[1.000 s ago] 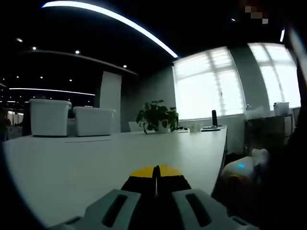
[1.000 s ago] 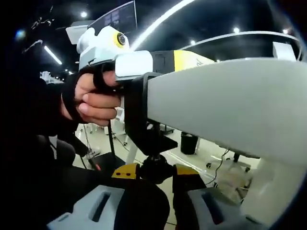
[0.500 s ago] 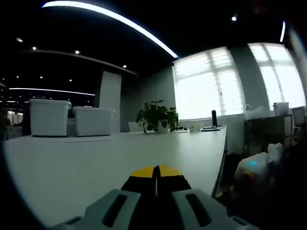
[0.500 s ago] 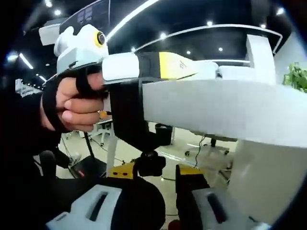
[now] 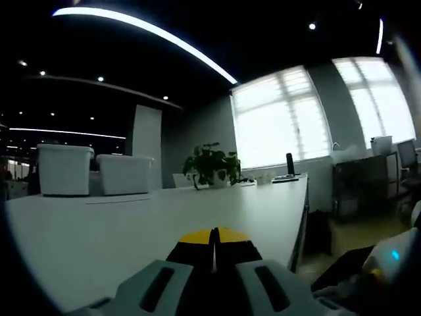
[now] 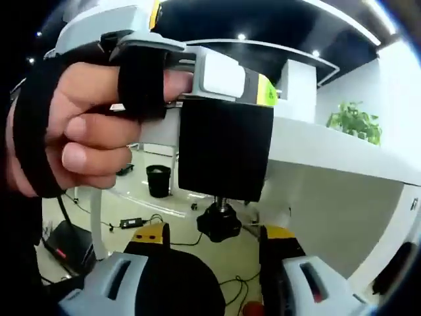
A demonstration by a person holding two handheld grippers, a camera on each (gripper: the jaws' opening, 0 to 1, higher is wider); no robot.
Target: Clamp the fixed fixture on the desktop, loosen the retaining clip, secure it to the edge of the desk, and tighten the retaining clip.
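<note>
White desk [image 5: 131, 224] w/ plant [image 5: 210, 164] at 12; my left gripper [image 5: 214, 240] shut, empty; right gripper [image 6: 214, 240] open around clamp knob [image 6: 220, 224].

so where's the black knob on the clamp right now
In the right gripper view the black knob hangs under the black clamp at the desk edge, between the open right gripper jaws.
</note>
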